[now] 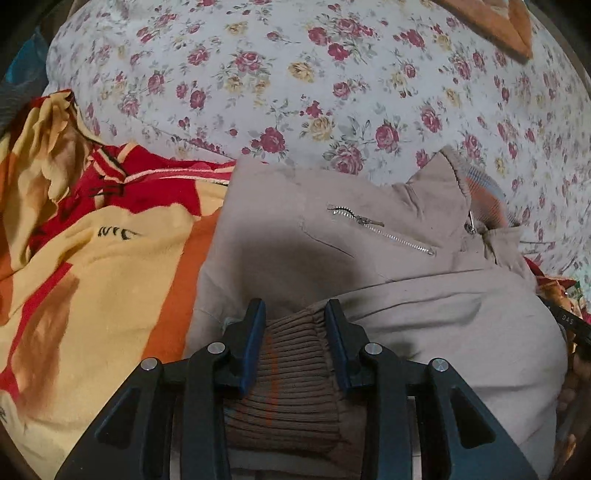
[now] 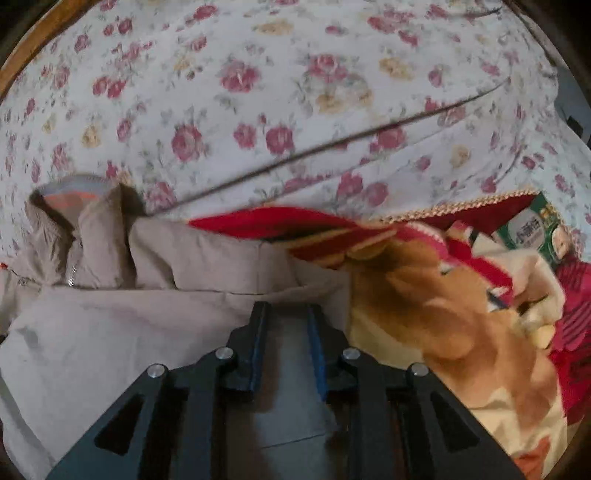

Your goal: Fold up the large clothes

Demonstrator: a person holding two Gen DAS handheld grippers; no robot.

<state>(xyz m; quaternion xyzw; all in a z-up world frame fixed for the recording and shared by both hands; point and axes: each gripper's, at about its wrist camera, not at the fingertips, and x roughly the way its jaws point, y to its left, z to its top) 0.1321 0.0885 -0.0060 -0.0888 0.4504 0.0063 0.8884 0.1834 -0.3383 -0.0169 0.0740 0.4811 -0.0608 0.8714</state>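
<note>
A beige zip jacket [image 1: 332, 236] lies on the bed, collar at the upper right, with a chest zip pocket [image 1: 384, 230]. My left gripper [image 1: 295, 314] is shut on its brown ribbed hem band [image 1: 291, 373], which fills the gap between the fingers. In the right wrist view the same jacket [image 2: 147, 317] spreads to the left, collar [image 2: 74, 206] at far left. My right gripper [image 2: 286, 317] is shut on a fold of the beige jacket fabric [image 2: 284, 387] at its right edge.
A floral bedsheet [image 1: 295, 74] covers the bed beyond the jacket. A red, yellow and orange blanket [image 1: 92, 258] lies left of the jacket and shows in the right wrist view [image 2: 443, 314] to the right. A green carton [image 2: 535, 236] sits at the right. An orange cloth [image 1: 495, 22] lies far right.
</note>
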